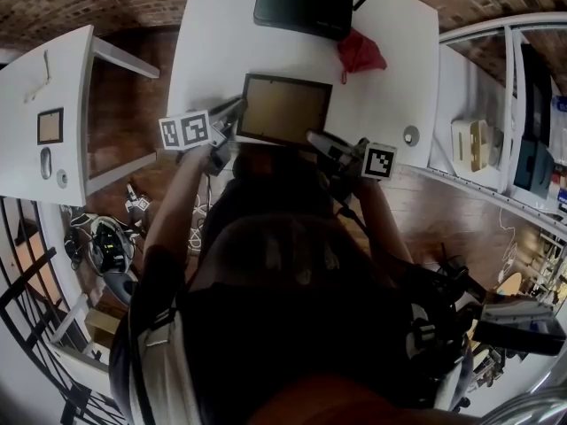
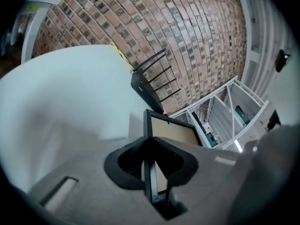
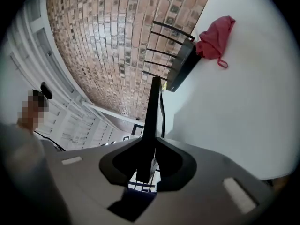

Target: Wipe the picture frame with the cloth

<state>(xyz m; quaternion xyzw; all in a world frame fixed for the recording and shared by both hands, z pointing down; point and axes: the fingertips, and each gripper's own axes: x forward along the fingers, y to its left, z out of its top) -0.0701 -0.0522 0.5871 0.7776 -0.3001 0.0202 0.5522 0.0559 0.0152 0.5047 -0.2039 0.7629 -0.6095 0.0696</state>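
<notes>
While bending over the white tabletop (image 1: 213, 51), holds the picture frame (image 1: 283, 109) by opposite sides near the front edge, with the left gripper (image 1: 232, 115) on one side and the right gripper (image 1: 321, 140) on the other. From the head view, shows the frame's dark border and tan panel turned up toward the camera, plus the red cloth (image 1: 361, 53) lying well apart beyond it, just beside a black router (image 1: 303, 5) at the far edge. From the left gripper view, reveals what the head view cannot: fingers (image 2: 185, 161) nearly together and clamped on the frame's dark rim, with no cloth anywhere in sight. From the right gripper view, presents the frame edge-on as a thin dark bar pinched between fingers (image 3: 183, 165) set only a little apart, and catches the cloth crumpled by the router's antennas, untouched. Leaves unclear, in all three views, whether the frame's lower edge rests on the tabletop.
</notes>
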